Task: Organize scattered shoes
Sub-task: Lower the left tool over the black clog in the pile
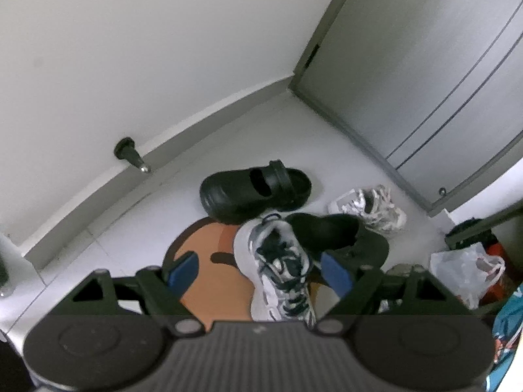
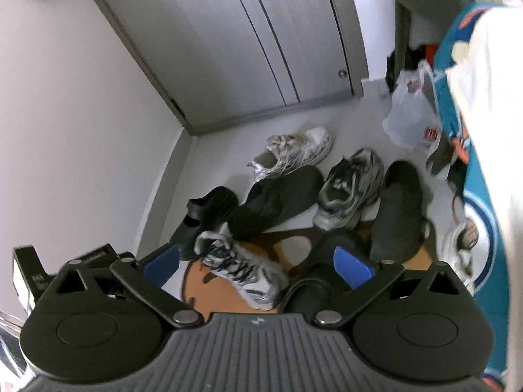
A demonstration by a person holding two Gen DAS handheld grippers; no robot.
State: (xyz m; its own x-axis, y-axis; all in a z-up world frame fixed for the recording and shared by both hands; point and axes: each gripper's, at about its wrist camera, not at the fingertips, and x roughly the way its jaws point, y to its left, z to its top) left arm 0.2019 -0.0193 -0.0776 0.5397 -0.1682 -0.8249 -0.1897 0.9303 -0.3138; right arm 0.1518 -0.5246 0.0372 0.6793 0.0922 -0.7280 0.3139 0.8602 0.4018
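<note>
Six or so shoes lie jumbled where the floor meets the door, so nothing looks sorted yet. Your left gripper (image 1: pixel 258 269) hangs with jaws apart above the white-and-navy sneaker (image 1: pixel 281 268) on the orange mat (image 1: pixel 202 261), clamping nothing. Your right gripper (image 2: pixel 258 264) is likewise spread and empty. Left to pair: the black clog (image 1: pixel 255 192), the black slip-on (image 2: pixel 278 201), the grey sneaker (image 2: pixel 349 189), the pale sneaker (image 2: pixel 294 152), and the dark shoe (image 2: pixel 397 209).
</note>
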